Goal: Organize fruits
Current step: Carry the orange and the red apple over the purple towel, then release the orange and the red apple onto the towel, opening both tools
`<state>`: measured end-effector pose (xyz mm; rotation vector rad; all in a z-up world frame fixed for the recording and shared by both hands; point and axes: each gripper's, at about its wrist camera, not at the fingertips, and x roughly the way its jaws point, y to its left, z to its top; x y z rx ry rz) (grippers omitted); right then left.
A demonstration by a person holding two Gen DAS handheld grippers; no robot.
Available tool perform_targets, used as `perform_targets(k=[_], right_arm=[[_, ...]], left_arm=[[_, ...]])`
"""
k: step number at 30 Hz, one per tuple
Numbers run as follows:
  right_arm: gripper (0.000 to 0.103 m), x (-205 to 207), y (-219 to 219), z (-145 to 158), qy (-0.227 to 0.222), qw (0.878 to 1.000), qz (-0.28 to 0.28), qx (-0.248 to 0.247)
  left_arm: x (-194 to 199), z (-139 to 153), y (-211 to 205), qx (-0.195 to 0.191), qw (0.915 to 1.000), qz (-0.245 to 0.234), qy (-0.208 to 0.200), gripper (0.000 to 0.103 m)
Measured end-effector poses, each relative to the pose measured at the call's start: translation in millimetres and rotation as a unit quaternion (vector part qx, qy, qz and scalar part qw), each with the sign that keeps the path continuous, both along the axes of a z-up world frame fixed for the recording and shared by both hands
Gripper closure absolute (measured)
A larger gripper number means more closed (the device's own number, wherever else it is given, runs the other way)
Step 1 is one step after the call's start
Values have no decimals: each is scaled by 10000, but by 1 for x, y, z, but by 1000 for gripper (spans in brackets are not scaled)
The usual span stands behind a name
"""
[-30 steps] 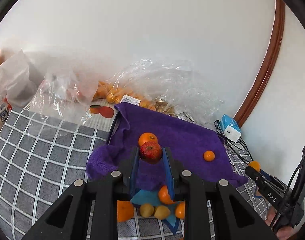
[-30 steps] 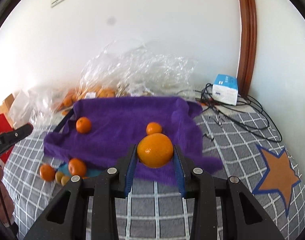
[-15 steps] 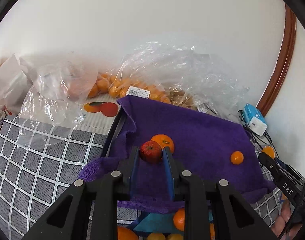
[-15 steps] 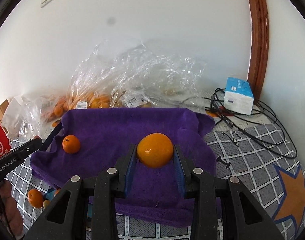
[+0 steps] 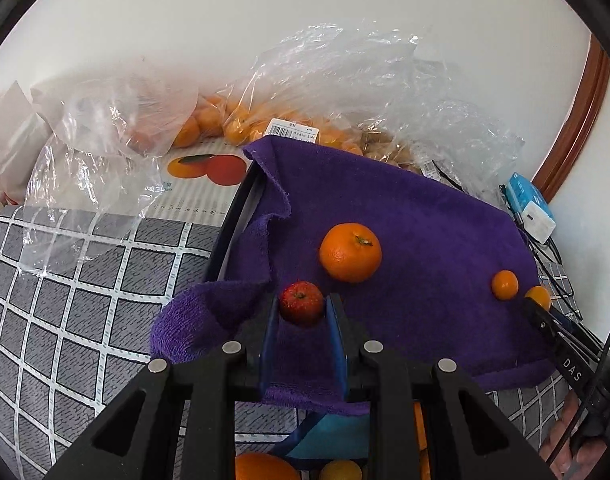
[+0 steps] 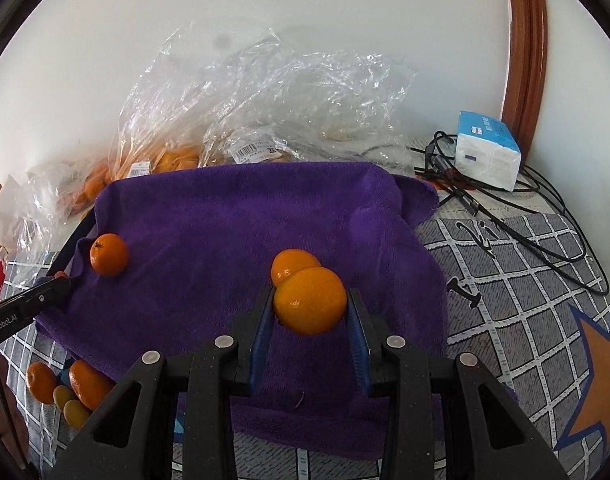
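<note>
While both fruits hang pinched between narrow blue pads, the chief worry I'd guess at is a roll. Over at nine o'clock of the purple towel (image 5: 405,220), the left gripper (image 5: 301,312) has its jaws clamped on a small red apple (image 5: 301,302), held just above the cloth's rumpled near-left fold. If it is let go on that slope, it could tumble off toward the loose oranges below the towel's near edge, or knock the big mandarin (image 5: 350,252) sitting just beyond it at one o'clock.

Toward three o'clock, the right gripper (image 6: 310,308) has its jaws clamped on a large orange (image 6: 310,300), with a smaller orange (image 6: 291,266) lying on the towel right behind it. Setting it down there may nudge that one; round, smooth skin gives the pads little to bite on.

Underneath the towel lies what looks like a dark tray (image 5: 229,236), on a grey checked cover (image 5: 73,300) — soft bedding, I'd judge, so nothing sits flat. Crinkled plastic bags (image 6: 265,96) of more oranges pile against the white wall at twelve o'clock. A tissue pack (image 6: 487,152) and tangled cables (image 6: 525,208) sit at two o'clock beside a wooden door frame (image 6: 523,40).
</note>
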<state>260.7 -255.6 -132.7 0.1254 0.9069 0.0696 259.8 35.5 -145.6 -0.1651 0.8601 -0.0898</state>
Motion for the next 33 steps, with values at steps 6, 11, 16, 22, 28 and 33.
perform_targets(k=[6, 11, 16, 22, 28, 33], right_arm=[[68, 4, 5, -10, 202, 9998, 72, -57], [68, 4, 6, -11, 231, 9996, 93, -95], [68, 5, 9, -13, 286, 9993, 125, -197], [68, 4, 10, -13, 272, 9992, 161, -246], [52, -4, 12, -2, -1, 9993, 209, -300], [29, -20, 19, 21, -629, 9969, 296, -374]], left_arm=[[4, -5, 1, 43, 9999, 47, 149, 80], [4, -5, -2, 186, 9997, 38, 131, 80], [4, -4, -5, 172, 9998, -8, 117, 80], [3, -5, -6, 253, 9996, -23, 77, 80], [0, -2, -5, 139, 9998, -116, -7, 78], [-10, 8, -8, 111, 9993, -134, -322, 58]])
